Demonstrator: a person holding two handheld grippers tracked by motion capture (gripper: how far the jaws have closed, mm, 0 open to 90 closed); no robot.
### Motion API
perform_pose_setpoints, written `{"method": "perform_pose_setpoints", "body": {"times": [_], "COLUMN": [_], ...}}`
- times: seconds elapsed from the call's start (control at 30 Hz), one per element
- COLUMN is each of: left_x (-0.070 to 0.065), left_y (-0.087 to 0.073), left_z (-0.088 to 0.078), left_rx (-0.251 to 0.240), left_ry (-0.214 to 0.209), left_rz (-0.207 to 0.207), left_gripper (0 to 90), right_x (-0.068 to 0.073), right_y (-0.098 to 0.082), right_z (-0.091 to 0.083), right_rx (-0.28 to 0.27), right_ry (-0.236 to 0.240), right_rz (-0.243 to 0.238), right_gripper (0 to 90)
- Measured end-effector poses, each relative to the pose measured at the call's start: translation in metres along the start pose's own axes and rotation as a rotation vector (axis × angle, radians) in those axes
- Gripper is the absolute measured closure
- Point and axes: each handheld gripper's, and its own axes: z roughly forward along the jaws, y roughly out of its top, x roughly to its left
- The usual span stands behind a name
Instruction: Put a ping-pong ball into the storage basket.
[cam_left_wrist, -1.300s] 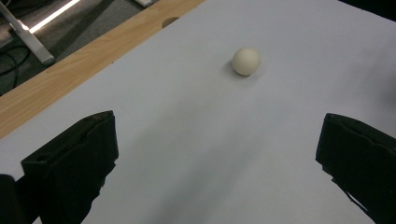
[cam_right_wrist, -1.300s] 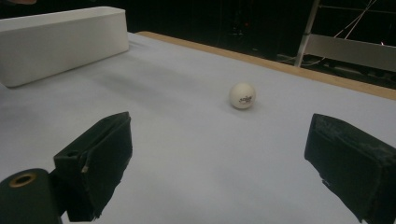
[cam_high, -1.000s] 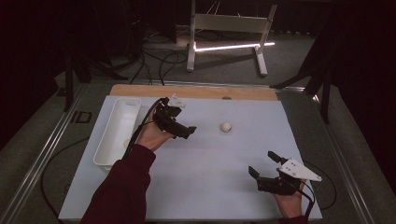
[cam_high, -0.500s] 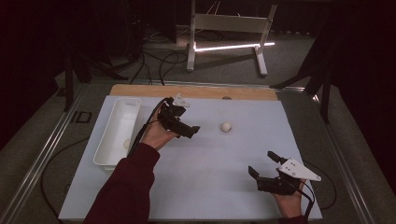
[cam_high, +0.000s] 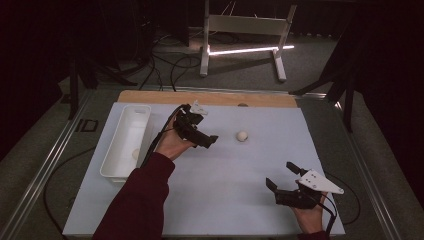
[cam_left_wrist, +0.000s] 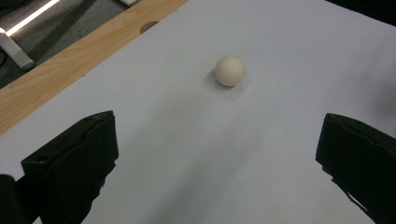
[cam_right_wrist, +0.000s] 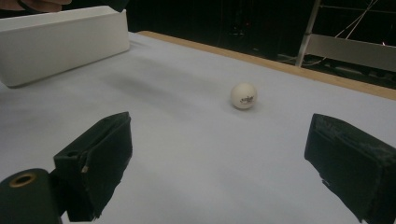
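Observation:
A small white ball (cam_high: 242, 135) rests on the pale blue table top, near its middle. My left gripper (cam_high: 202, 129) hovers just left of it, open and holding nothing. Its view has the ball (cam_left_wrist: 229, 71) a short way ahead, between the two wide-apart jaws. My right gripper (cam_high: 280, 174) is near the front right of the table, open and holding nothing. It points toward the ball (cam_right_wrist: 243, 95), which bears a small dark print and lies well beyond the jaws.
A long white tray (cam_high: 125, 142) stands at the table's left, with a pale round thing (cam_high: 135, 154) inside. Its side wall (cam_right_wrist: 60, 42) is in the right gripper view. A wooden strip (cam_high: 210, 97) with a hole (cam_left_wrist: 149, 26) borders the far edge.
My left gripper has shifted slightly to the right, closer to the ball. The right gripper and the ball have stayed put.

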Motion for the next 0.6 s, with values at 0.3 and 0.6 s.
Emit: {"method": "perform_pose_setpoints", "body": {"times": [0.3, 0.6], "left_x": [-0.004, -0.004], "left_y": [0.007, 0.013], "left_z": [0.005, 0.012], "left_rx": [0.009, 0.01], "left_ry": [0.0, -0.009], "left_rz": [0.027, 0.025], "left_gripper": [0.0, 0.0], "right_x": [0.0, 0.0], "right_y": [0.0, 0.001], "right_z": [0.0, 0.0], "right_rx": [-0.001, -0.002], "right_ry": [-0.001, 0.001], "right_rz": [0.002, 0.003], "right_gripper": [7.2, 7.2]}}
